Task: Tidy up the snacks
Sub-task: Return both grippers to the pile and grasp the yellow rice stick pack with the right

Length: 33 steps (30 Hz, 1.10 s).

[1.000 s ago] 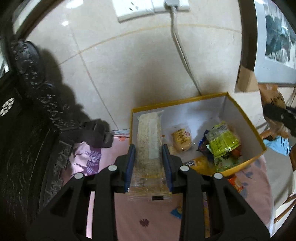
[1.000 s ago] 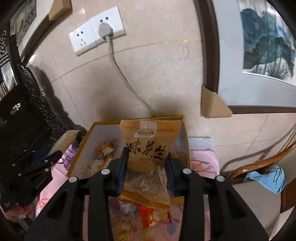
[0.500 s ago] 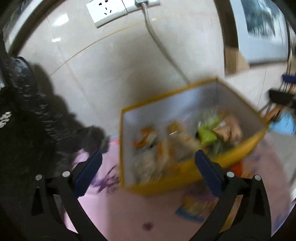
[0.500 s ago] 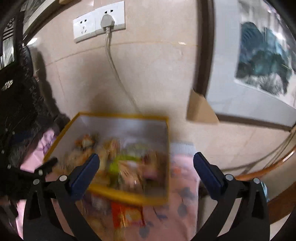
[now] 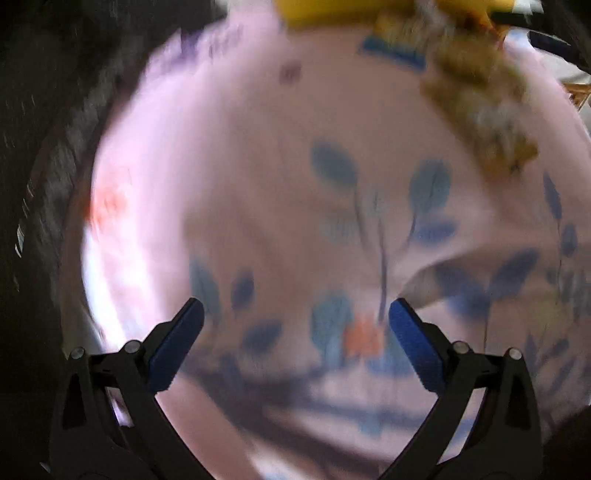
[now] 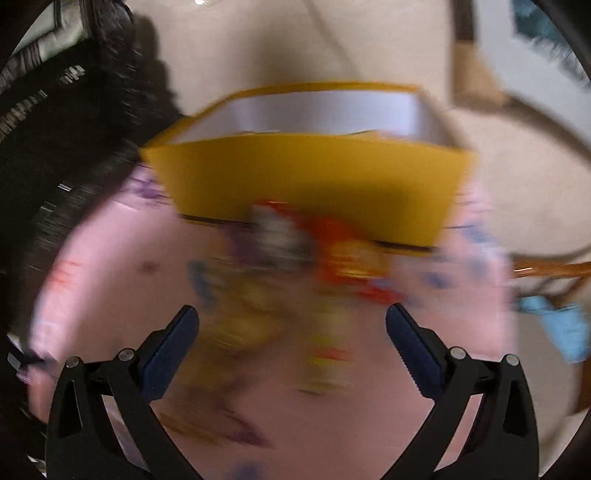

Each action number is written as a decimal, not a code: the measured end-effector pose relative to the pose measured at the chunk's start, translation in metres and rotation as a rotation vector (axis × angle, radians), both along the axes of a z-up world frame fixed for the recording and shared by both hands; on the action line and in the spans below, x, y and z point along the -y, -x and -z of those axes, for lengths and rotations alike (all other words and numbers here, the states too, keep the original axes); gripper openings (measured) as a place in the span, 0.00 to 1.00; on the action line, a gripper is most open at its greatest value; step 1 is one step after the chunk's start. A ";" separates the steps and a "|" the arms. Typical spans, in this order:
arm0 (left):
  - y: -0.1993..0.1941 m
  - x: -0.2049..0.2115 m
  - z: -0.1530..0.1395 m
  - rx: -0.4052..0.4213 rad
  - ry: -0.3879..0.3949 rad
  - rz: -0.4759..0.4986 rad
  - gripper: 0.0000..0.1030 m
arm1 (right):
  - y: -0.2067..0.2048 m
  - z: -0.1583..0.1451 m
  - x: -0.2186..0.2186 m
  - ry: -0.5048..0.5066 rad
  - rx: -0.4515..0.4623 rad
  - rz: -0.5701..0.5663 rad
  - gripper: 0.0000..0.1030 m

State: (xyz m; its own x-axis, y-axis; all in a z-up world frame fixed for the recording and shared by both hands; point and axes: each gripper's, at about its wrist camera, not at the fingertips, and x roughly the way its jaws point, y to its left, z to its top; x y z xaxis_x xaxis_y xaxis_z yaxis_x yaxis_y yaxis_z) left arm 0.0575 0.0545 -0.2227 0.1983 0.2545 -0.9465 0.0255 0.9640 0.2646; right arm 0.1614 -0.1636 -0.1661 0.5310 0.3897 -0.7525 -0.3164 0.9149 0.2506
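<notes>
Both views are motion-blurred. My left gripper [image 5: 291, 314] is open and empty, looking down on the pink flowered tablecloth [image 5: 258, 166]; a blurred yellowish snack packet [image 5: 476, 96] lies at the upper right and the yellow box's bottom edge [image 5: 325, 11] shows at the top. My right gripper [image 6: 290, 321] is open and empty, low over the cloth, facing the yellow box [image 6: 314, 173]. Several loose snack packets lie in front of the box, among them a red one [image 6: 347, 251] and a yellow one [image 6: 240, 321].
Dark carved furniture [image 6: 55, 129] stands at the left. A wooden chair [image 6: 546, 269] with a blue cloth [image 6: 557, 325] is at the right. The beige tiled wall [image 6: 295, 44] rises behind the box.
Both grippers let their snack packets go into the box a second ago and opened. Since then both have swung back and down toward the tablecloth in front of the box.
</notes>
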 end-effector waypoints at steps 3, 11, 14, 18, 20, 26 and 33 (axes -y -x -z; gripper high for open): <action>0.007 -0.015 0.001 -0.010 0.060 -0.157 0.98 | -0.015 0.022 -0.024 -0.003 -0.061 -0.019 0.99; 0.021 -0.034 0.003 0.004 0.207 -0.334 0.98 | 0.028 0.043 -0.080 -0.058 -0.216 -0.249 0.99; 0.025 -0.042 0.006 -0.014 0.260 -0.382 0.98 | 0.043 0.038 -0.063 -0.152 -0.289 -0.208 0.99; 0.030 -0.040 0.004 0.000 0.246 -0.366 0.98 | 0.049 0.034 -0.009 0.006 -0.213 0.003 0.99; 0.039 -0.040 0.004 0.010 0.250 -0.386 0.98 | 0.030 0.040 0.012 0.059 -0.220 0.080 0.99; 0.058 -0.044 0.006 0.027 0.249 -0.433 0.98 | -0.009 0.047 -0.001 0.140 -0.112 0.186 0.99; 0.060 -0.042 0.000 0.027 0.214 -0.450 0.98 | 0.009 0.048 -0.035 0.251 -0.060 0.048 0.29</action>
State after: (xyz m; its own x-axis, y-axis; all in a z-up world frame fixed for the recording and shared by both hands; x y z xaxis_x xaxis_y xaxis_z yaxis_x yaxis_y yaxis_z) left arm -0.0027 0.0963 -0.2224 0.1390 0.1215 -0.9828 -0.4095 0.9107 0.0547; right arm 0.1525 -0.1288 -0.2141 0.4958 0.1628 -0.8530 -0.2629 0.9643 0.0312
